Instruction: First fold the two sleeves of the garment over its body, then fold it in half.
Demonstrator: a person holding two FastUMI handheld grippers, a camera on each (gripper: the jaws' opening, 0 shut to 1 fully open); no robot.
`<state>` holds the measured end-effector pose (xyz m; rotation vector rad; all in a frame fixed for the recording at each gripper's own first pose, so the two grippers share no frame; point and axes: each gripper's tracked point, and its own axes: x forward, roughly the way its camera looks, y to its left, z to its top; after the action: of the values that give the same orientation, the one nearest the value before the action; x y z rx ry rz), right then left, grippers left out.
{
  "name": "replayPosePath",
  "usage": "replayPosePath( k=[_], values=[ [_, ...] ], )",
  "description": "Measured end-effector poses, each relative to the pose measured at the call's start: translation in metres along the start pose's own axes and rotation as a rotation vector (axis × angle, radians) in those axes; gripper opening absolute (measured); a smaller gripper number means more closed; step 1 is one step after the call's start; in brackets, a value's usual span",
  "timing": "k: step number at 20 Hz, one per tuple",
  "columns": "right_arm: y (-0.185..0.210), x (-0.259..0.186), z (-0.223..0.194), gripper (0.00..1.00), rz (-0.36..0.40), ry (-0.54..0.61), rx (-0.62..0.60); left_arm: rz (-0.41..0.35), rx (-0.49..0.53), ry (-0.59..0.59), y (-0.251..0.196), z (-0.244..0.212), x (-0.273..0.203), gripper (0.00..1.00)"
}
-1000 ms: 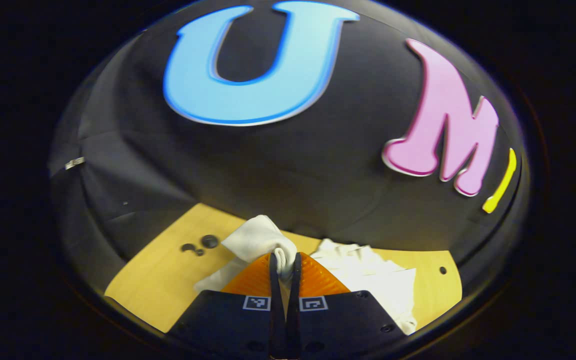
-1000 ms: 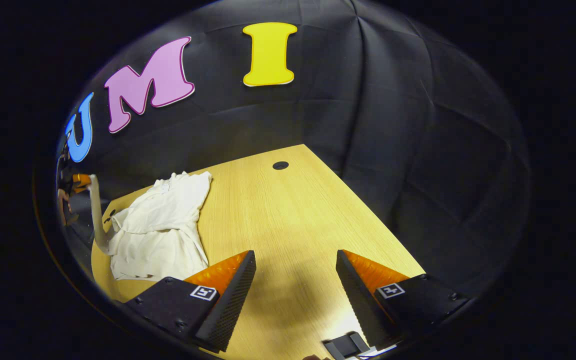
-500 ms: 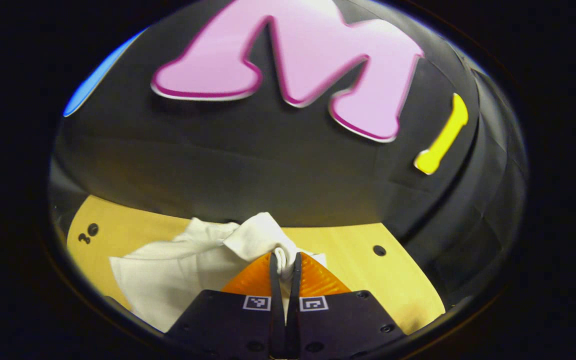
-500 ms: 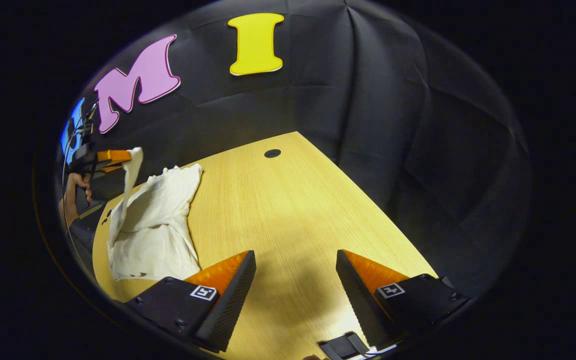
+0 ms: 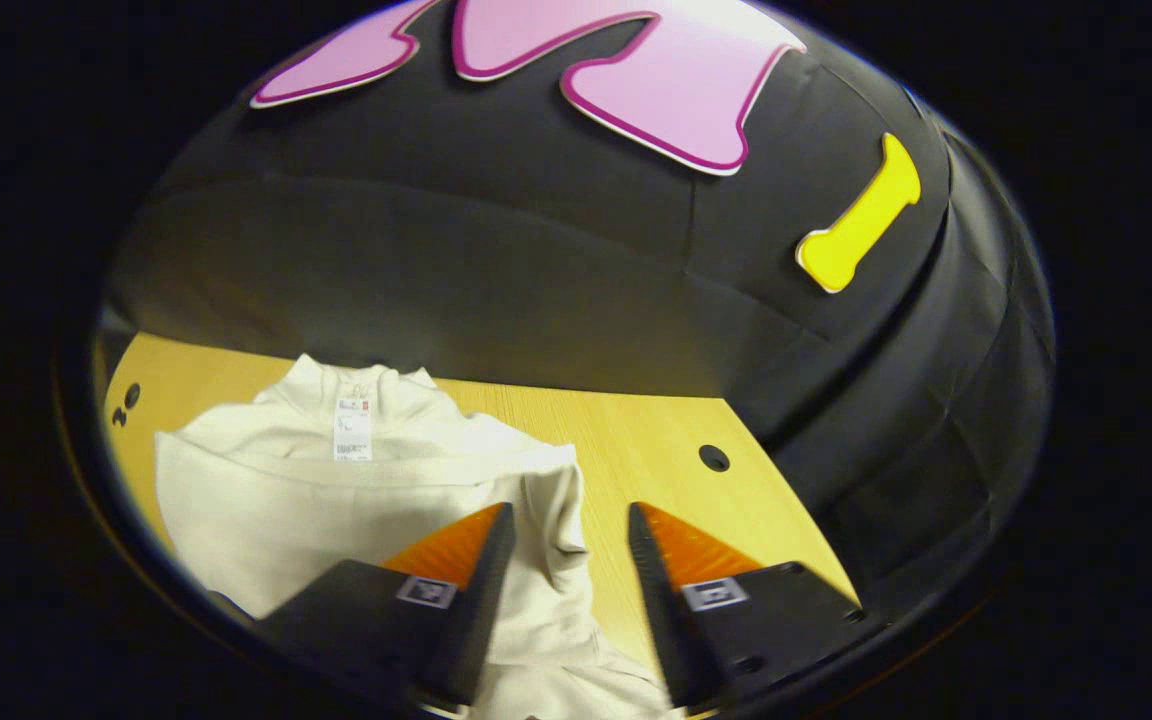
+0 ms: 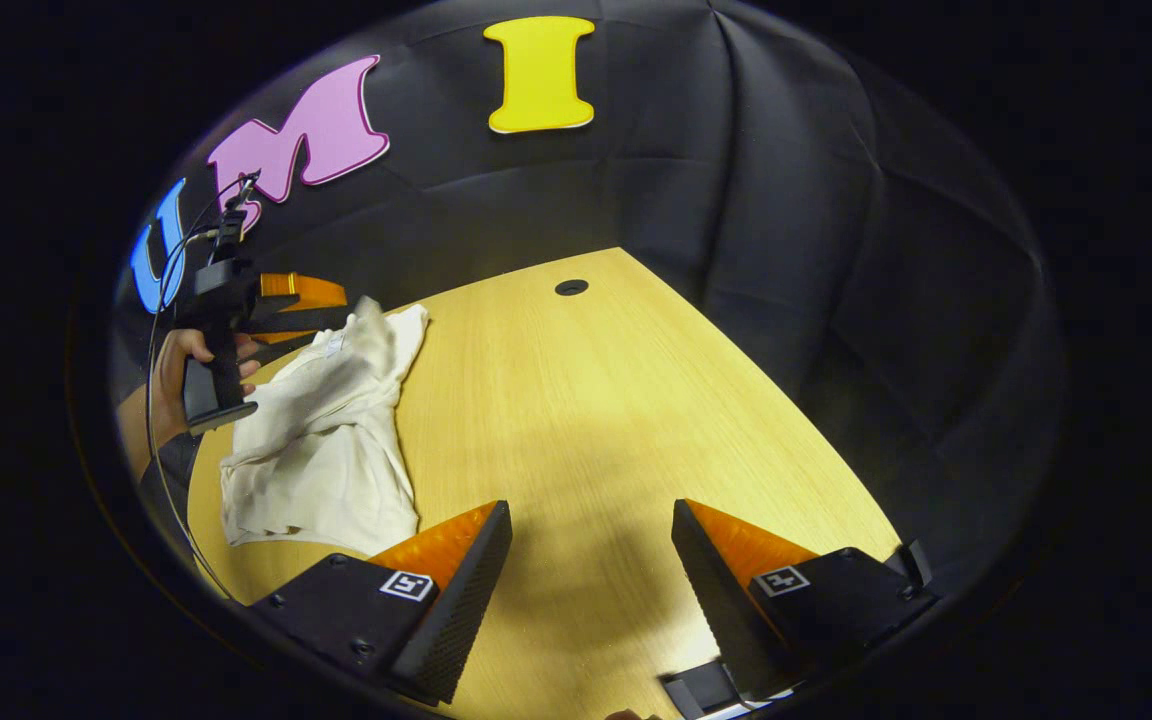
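The white garment (image 5: 336, 490) lies on the wooden table (image 5: 656, 450), collar and neck label toward the back wall. One sleeve (image 5: 556, 520) is draped over its body, its end lying loose between the fingers of my left gripper (image 5: 568, 510), which stands open just above it. In the right gripper view the garment (image 6: 326, 450) lies at the table's left side, with the left gripper (image 6: 336, 305) over its far end, held by a hand (image 6: 176, 370). My right gripper (image 6: 591, 505) is open over bare table (image 6: 586, 400), well right of the garment, holding nothing.
The black cloth wall closes off the back and right of the table. A round cable hole (image 6: 570, 287) sits near the far edge. Small dark holes (image 5: 126, 400) mark the table's left end. Wide bare wood lies between the garment and my right gripper.
My left gripper carried the sleeve rightward over the garment's body, then opened and let it drop. The right gripper barely moved and stayed open.
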<state>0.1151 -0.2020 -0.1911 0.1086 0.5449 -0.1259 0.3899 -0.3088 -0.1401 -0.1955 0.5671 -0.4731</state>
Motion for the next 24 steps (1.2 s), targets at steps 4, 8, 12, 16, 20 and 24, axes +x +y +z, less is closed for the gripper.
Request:
replayPosePath(
  k=[4,8,12,16,20,24],
  values=[
    [0.023,0.004,0.0,0.99,0.041,0.005,-0.003,0.118,0.053,-0.021,0.054,-0.013,-0.048,0.98],
    [0.058,0.009,-0.001,0.99,0.104,0.012,-0.016,0.257,0.094,-0.031,0.119,-0.038,-0.115,0.98],
    [0.1,0.018,-0.007,0.99,0.17,0.039,-0.041,0.386,0.058,0.011,0.188,-0.083,-0.181,0.98],
    [0.142,0.032,-0.021,0.99,0.226,0.084,-0.065,0.478,-0.027,0.069,0.239,-0.134,-0.233,0.98],
    [0.172,0.05,-0.039,0.99,0.248,0.142,-0.063,0.531,-0.09,0.126,0.272,-0.177,-0.259,0.98],
    [0.189,0.066,-0.054,0.99,0.241,0.183,-0.062,0.525,-0.119,0.184,0.282,-0.21,-0.261,0.98]
  ],
)
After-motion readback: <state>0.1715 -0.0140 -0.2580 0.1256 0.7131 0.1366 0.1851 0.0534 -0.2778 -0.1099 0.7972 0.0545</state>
